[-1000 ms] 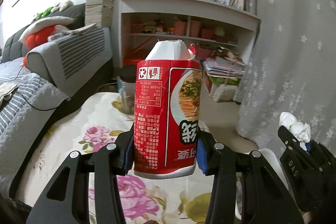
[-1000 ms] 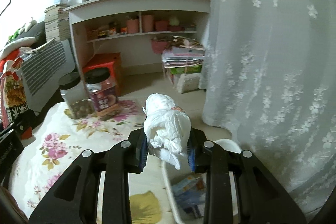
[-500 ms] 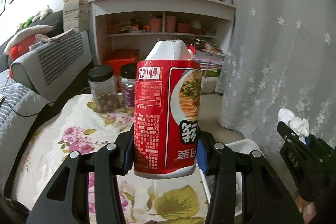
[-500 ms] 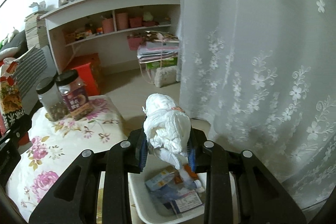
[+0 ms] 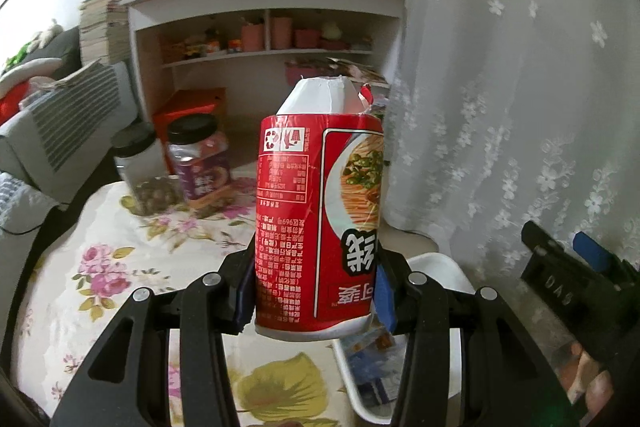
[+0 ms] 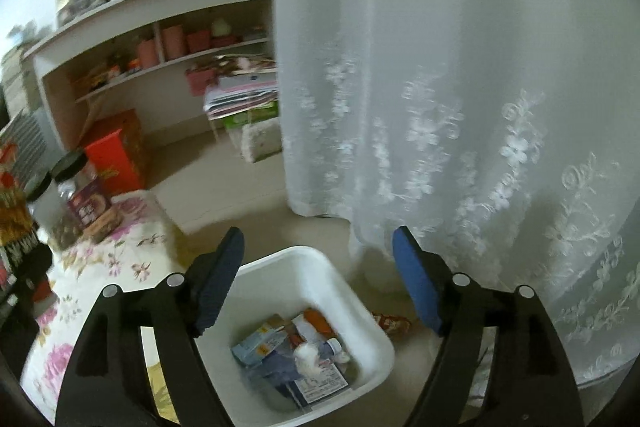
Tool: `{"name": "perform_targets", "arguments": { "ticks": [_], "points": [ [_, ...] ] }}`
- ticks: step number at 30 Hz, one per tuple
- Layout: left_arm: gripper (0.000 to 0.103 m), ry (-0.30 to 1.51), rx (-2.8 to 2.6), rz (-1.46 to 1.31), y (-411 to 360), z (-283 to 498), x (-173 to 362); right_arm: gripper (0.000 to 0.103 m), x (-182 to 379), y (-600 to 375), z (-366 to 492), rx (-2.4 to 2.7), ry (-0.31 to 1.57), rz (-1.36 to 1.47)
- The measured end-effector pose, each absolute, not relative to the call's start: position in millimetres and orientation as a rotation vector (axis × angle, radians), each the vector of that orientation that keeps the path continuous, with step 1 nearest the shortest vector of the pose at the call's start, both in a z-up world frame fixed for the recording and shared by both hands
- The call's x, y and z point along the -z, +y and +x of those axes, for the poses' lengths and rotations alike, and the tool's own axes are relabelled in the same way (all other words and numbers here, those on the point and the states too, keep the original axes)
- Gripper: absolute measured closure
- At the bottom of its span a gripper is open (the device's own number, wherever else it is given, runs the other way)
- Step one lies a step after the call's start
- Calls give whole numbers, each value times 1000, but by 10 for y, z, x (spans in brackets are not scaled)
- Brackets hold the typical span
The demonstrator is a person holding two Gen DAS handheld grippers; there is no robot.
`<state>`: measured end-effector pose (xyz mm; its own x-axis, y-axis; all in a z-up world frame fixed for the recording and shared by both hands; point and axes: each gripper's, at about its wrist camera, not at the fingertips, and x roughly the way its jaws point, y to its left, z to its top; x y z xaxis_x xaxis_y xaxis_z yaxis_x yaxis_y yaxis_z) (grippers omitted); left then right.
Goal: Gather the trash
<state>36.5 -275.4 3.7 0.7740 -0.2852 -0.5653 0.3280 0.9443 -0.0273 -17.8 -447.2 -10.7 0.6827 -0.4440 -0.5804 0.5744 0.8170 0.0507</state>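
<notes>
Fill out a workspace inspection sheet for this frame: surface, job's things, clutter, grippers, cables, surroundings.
Surface: floral tablecloth over the table.
Job's things: red noodle cup, upside down; white bin on the floor, holding packaging and a crumpled tissue.
Clutter: two black-lidded jars on the cloth; a wrapper on the floor beside the bin.
Grippers: left gripper clamps the cup; right gripper open, empty, above the bin.
Cables: black cord on the sofa.
Surroundings: shelves, lace curtain.
</notes>
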Motion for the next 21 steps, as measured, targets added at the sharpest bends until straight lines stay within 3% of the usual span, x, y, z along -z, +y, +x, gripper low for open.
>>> {"name": "perform_targets", "arguments": {
  "ticks": [5, 7, 9, 12, 18, 21],
  "points": [
    [53, 627, 400, 101, -3087, 376, 20, 18, 25, -4749, -379, 661, 531, 314],
    [46, 644, 429, 116, -3230, 389, 42, 13, -13, -4836, -481, 700, 506, 338],
    [27, 653, 461, 121, -3337, 384, 53, 11, -47, -4924, -566, 739, 485, 354],
    [23, 664, 481, 117, -3400, 382, 46, 7, -84, -5024, -688, 794, 461, 373],
    [18, 633, 456, 113, -3204, 251, -40, 7, -188, -4940, -856, 851, 410, 347],
    [10, 556, 411, 81, -2953, 124, -199, 7, -249, -4714, -878, 831, 395, 289]
  ]
}}
